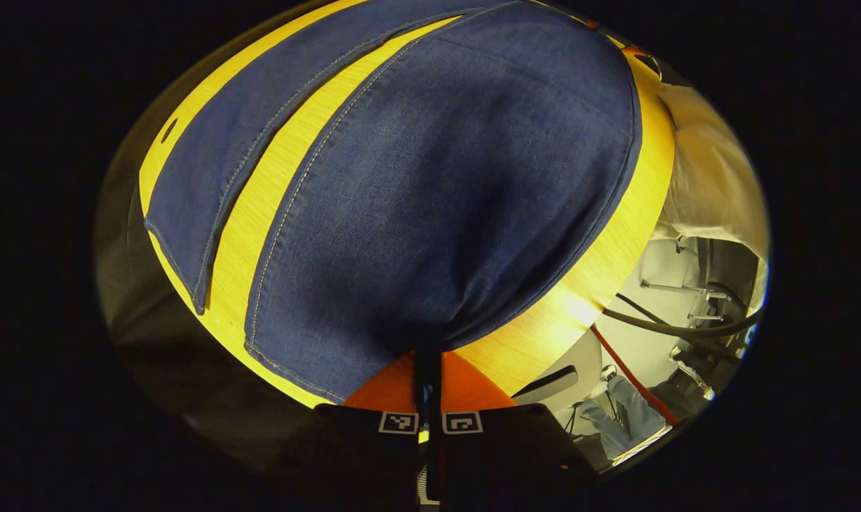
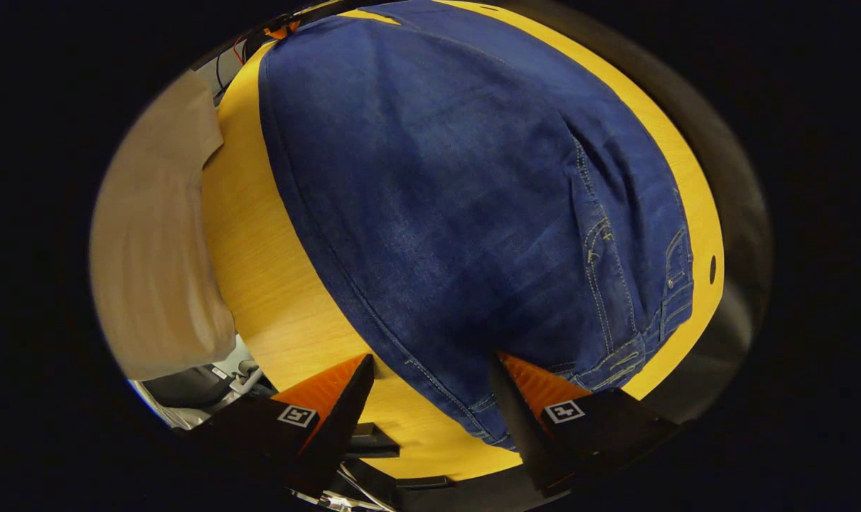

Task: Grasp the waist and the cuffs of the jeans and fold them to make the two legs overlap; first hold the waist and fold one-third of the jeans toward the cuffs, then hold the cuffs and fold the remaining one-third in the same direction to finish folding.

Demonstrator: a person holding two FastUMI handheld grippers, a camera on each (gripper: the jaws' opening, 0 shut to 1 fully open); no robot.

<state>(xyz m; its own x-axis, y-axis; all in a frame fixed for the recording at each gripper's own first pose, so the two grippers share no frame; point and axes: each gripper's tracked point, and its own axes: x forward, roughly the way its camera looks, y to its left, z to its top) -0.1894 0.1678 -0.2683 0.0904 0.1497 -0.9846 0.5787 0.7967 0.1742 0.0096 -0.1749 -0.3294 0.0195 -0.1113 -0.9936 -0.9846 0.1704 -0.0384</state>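
**Left has the cuff end, right still wide open at the waist**

So the jeans (image 1: pixel 430 185) are lying flat on the yellow wooden table (image 1: pixel 256 235), running lengthwise away from both cameras. In the left gripper view you can see two legs side by side with a strip of table between them, so they don't overlap yet. The left gripper (image 1: pixel 430 398) is clamped down tight on the hem edge of the nearer leg; the denim bunches right into the closed fingers.

In the right gripper view, the right gripper (image 2: pixel 434 398) has its fingers spread wide, and the waist corner with the belt loops (image 2: pixel 675 274) and pocket stitching sits between and just ahead of them. It isn't gripping anything as far as I can tell.

My read: the long axis runs cuff to waist between the two hands, so the right one needs to close on that waistband before both ends can swing one leg over the other.
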